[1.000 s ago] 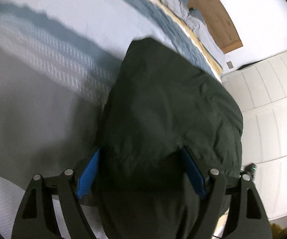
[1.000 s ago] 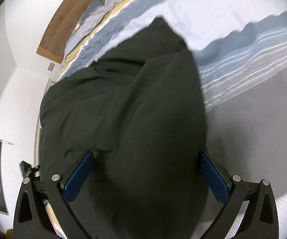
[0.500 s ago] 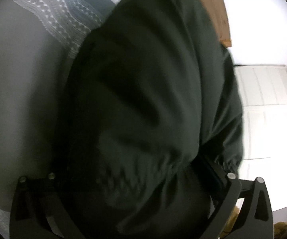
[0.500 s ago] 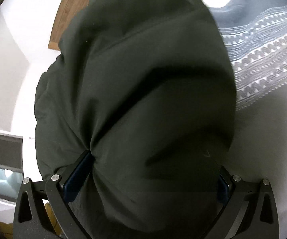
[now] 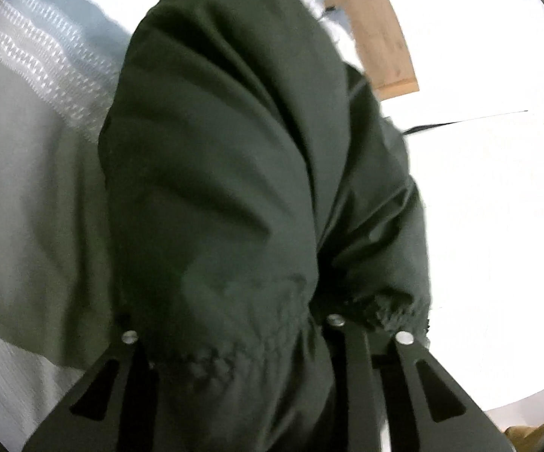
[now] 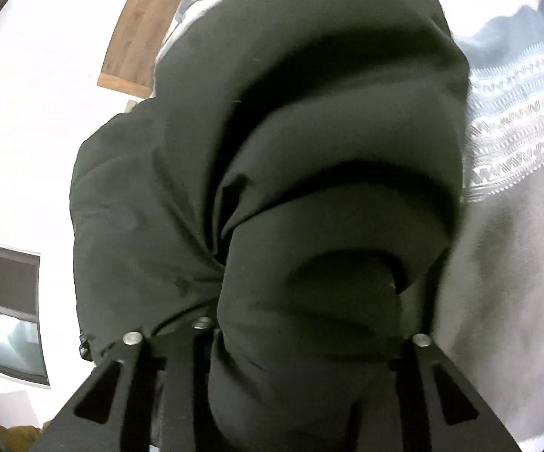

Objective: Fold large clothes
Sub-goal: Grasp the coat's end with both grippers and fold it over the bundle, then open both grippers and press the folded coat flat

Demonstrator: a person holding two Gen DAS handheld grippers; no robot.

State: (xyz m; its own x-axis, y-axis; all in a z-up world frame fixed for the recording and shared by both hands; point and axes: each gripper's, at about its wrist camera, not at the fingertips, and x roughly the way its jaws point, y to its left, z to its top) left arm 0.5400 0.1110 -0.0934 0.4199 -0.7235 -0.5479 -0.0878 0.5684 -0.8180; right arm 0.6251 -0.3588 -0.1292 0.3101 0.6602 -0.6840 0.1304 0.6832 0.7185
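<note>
Grey and blue patterned bedspread [image 5: 26,173], wooden headboard [image 5: 377,34], white walls, big dark green garment [image 5: 234,173] filling both views, left gripper [image 5: 230,339] and right gripper [image 6: 309,335] closing, cloth bunched between their jaws

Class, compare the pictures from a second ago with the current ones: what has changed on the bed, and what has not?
Both tools, left and right, are closing on the dark green garment, gathering its edge; earlier their blue pads stood wide apart. The garment now bunches up and fills both views. The patterned bedspread and wooden headboard stayed put.
</note>
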